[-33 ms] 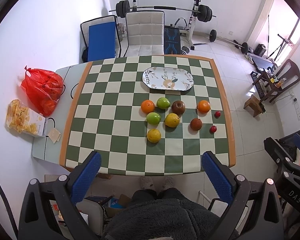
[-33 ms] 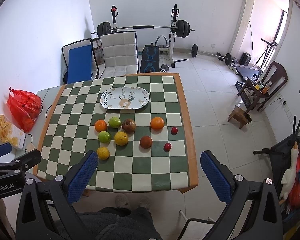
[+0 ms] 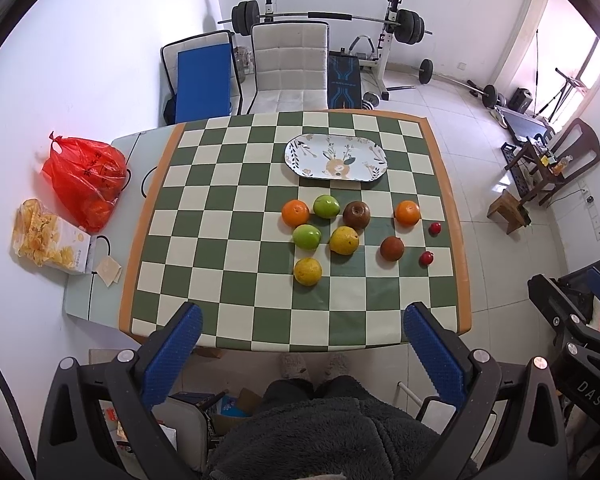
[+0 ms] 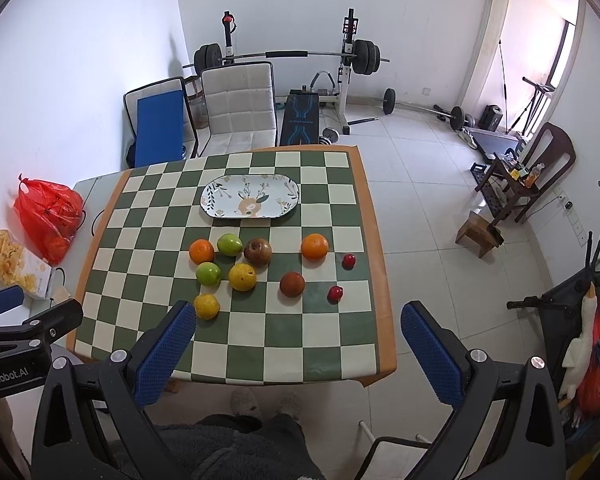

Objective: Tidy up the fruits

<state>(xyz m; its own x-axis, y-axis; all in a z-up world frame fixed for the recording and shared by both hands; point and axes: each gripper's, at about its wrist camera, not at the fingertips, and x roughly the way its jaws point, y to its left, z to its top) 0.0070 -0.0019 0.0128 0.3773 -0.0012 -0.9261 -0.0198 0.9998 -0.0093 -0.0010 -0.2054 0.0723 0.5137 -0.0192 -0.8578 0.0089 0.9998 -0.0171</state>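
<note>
Left wrist view: the fruits [image 3: 342,232] lie loose mid-table on the checked cloth [image 3: 228,248], just near of the empty plate [image 3: 336,158]. Nothing is sorted yet. Your left gripper [image 3: 300,344] and right gripper [image 4: 296,340] hang released, high above; next, descend onto one fruit

plate [image 3: 336,158] behind fruits [image 3: 344,240], on table [image 3: 220,248]

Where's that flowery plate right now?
The plate sits empty on the checkered table's far half, just beyond the fruit cluster, nearest the green apple.
</note>
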